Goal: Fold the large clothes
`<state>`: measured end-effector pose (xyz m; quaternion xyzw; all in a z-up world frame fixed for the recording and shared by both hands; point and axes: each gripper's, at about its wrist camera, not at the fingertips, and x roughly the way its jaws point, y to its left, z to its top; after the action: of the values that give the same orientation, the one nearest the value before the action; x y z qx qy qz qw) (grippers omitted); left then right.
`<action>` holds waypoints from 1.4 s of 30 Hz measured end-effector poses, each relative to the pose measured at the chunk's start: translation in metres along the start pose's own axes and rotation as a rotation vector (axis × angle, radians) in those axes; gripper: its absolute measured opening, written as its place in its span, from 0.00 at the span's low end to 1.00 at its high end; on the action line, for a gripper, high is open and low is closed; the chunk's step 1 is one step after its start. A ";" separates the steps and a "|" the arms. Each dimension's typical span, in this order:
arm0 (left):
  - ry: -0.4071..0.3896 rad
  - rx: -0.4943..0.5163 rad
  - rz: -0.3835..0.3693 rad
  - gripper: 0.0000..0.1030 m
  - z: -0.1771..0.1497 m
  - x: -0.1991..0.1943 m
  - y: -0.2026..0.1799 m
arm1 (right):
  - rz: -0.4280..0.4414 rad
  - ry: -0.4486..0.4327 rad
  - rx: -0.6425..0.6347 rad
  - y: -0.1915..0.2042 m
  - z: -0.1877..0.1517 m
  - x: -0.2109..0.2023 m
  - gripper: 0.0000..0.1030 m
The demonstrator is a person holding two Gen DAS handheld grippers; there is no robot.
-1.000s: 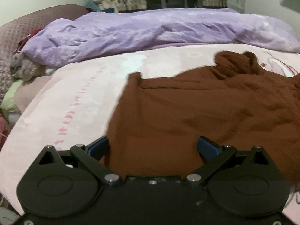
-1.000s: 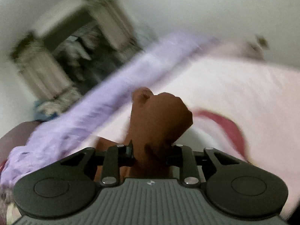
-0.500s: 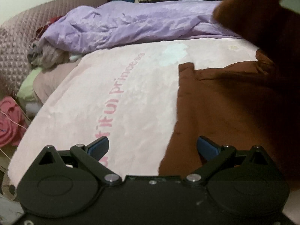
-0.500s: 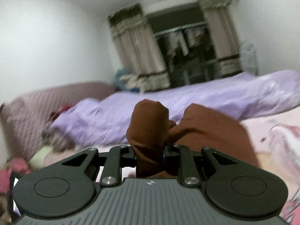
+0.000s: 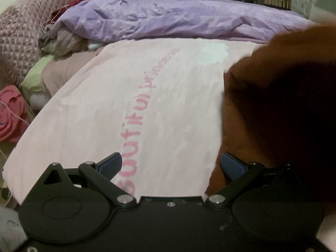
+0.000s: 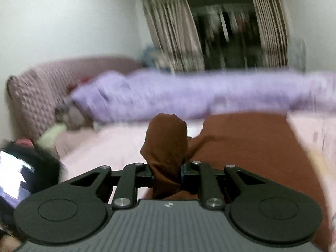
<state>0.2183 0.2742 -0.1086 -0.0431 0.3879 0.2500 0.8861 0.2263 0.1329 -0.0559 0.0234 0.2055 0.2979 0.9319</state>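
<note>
Brown garment [image 6: 241, 147] lies on the bed's pink blanket [image 5: 130, 105], one bunched end raised. Right claw [image 6: 167, 174] clenched on that bunch, jaws having just tightened further, and it has swung across from a second ago: fold underway. Left claw [image 5: 171, 163] released, empty, now over bare blanket beside the garment's edge.

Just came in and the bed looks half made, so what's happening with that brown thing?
A person is folding a brown garment on the pink blanket, with a handheld gripper in each hand. The right gripper is shut on a bunched part of the garment, jaws having just been closing on it. The left gripper is open and holds nothing, over the blanket beside the garment's edge. A purple duvet lies behind.
</note>
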 end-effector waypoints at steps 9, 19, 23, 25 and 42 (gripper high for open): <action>0.028 0.003 0.018 1.00 -0.010 0.005 -0.003 | -0.001 0.106 0.006 0.007 -0.039 0.013 0.22; 0.040 -0.016 0.038 1.00 -0.014 -0.001 0.001 | 0.014 0.112 -0.009 0.007 -0.041 0.012 0.29; 0.000 0.000 0.040 1.00 -0.006 -0.024 -0.002 | 0.047 0.111 -0.009 0.013 -0.019 -0.008 0.53; -0.052 -0.004 0.020 1.00 -0.002 -0.044 -0.001 | 0.126 0.114 0.028 0.010 -0.007 -0.020 0.72; -0.294 -0.047 -0.064 1.00 0.024 -0.137 -0.008 | 0.044 0.107 0.195 -0.053 0.012 -0.029 0.20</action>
<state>0.1597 0.2177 0.0046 -0.0392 0.2466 0.2341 0.9396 0.2385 0.0743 -0.0426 0.1023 0.2824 0.2977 0.9062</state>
